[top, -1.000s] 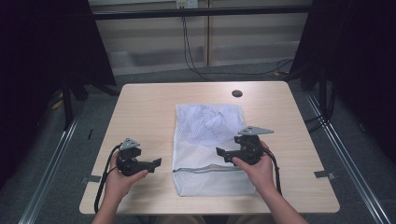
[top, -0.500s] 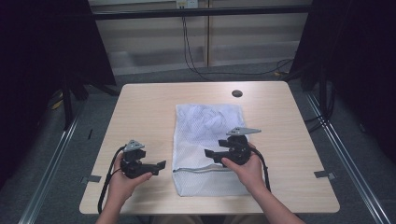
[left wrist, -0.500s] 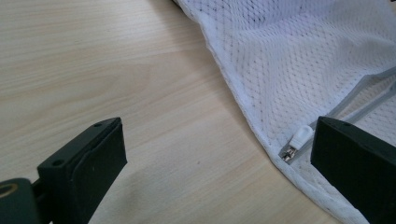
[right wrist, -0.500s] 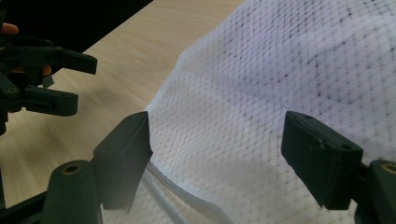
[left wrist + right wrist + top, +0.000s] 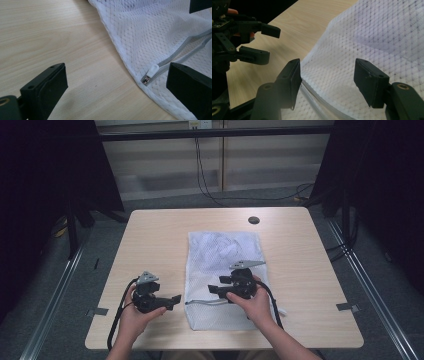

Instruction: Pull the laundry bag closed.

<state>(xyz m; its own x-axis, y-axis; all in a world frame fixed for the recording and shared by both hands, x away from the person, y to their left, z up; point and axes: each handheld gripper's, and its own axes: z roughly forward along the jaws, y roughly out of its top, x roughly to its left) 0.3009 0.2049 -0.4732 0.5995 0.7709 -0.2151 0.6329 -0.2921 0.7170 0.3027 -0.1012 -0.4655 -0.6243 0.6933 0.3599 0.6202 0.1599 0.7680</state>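
White mesh, the laundry bag (image 5: pixel 225 275) should handle light, limp and snag-prone; its zipper pull (image 5: pixel 152 70) (near corner) looks the surest hold. It lies flat mid-desk (image 5: pixel 160 240). Left gripper (image 5: pixel 172 299) jaws wide beside it; right gripper (image 5: pixel 214 289), just narrowing, straddles the fabric unpinched.

A lab or recording studio. A plain wooden surface (image 5: pixel 160 235) stands alone on grey carpet (image 5: pixel 60 295), hemmed by black curtains (image 5: pixel 45 175) on both sides. Metal rails (image 5: pixel 50 305) run along the floor, cables (image 5: pixel 202 175) hang down the back wall, and tape marks (image 5: pixel 345 306) sit at the surface's edges.
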